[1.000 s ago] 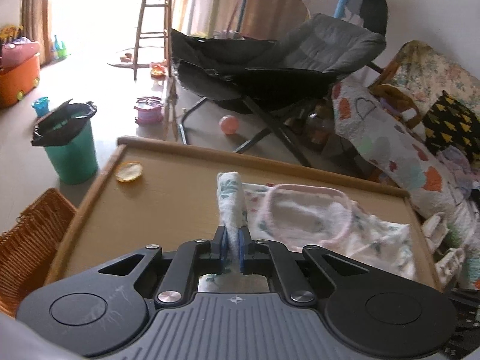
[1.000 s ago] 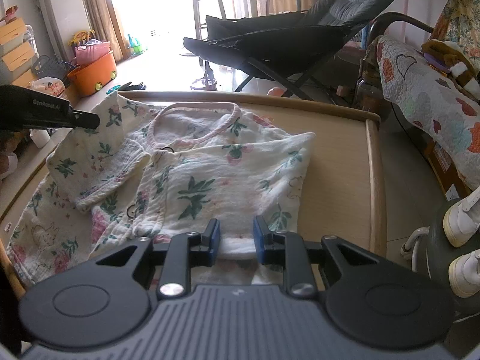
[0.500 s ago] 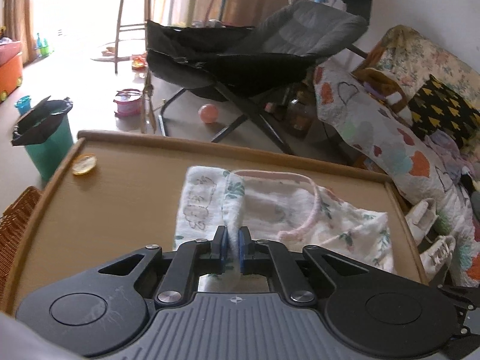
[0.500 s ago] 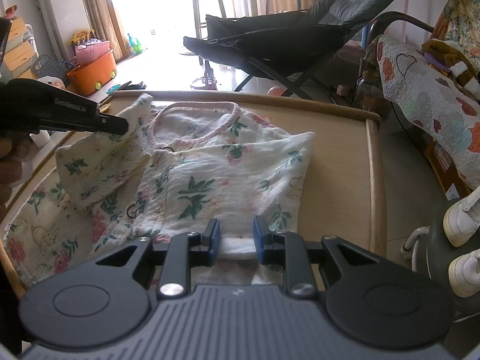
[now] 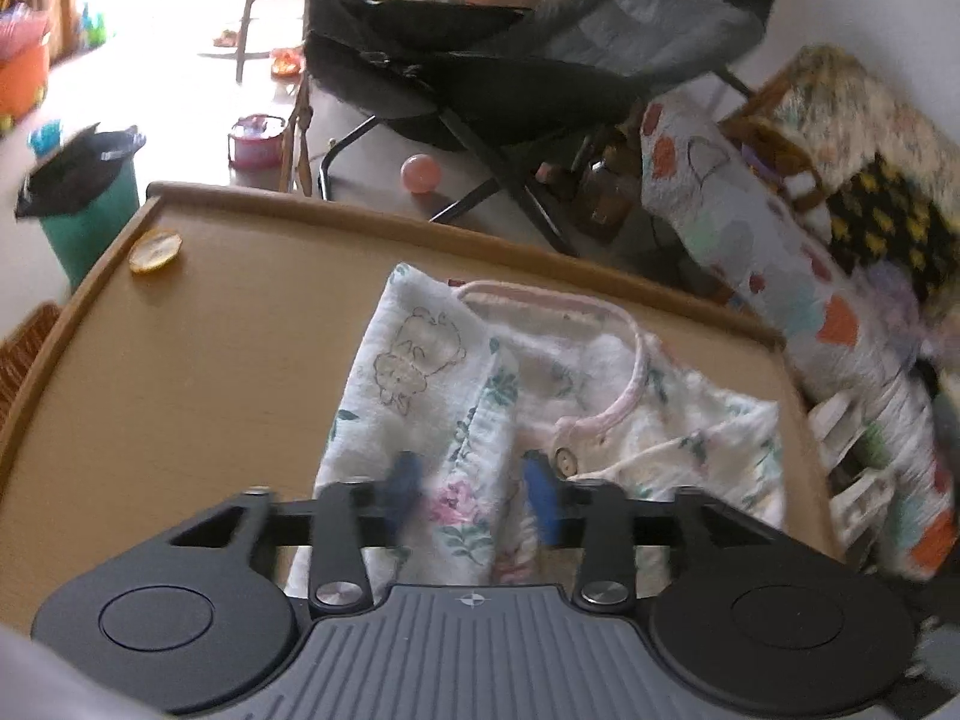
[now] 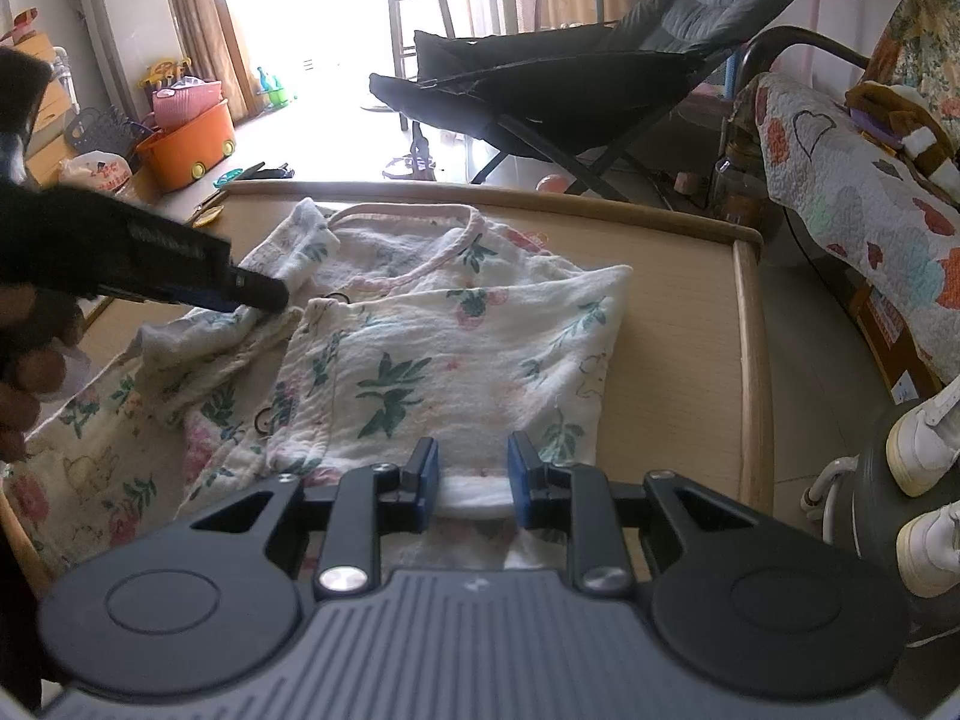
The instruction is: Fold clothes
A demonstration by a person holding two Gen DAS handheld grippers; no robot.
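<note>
a floral baby top (image 6: 444, 348) lies spread on the wooden counter (image 6: 678, 312), its pink-trimmed neckline toward the far rim and one sleeve (image 5: 420, 372) already turned in over the body. my left gripper (image 5: 474, 495) is spread wide, blue fingers (image 5: 403, 489) either side of that sleeve with nothing pinched; the view is blurred, so i can't say whether the pads brush the cloth. my right gripper (image 6: 471, 474) sits at the near hem, parted too, a white fold of hem lying in the gap but not clamped. this is thin, crinkled muslin by the look of it: very light, floppy, no stiffness at all, so i judge it will sag and bunch wherever it isn't supported and will slide easily on the smooth wood. best holds are the doubled edges, the bound neckline (image 6: 420, 219), the sleeve cuff, the hem, where layers give the fingers something to bite. a pinch in the middle would likely lift one layer only. a yellow disc (image 5: 156, 251) rests near the far left corner, well clear.
</note>
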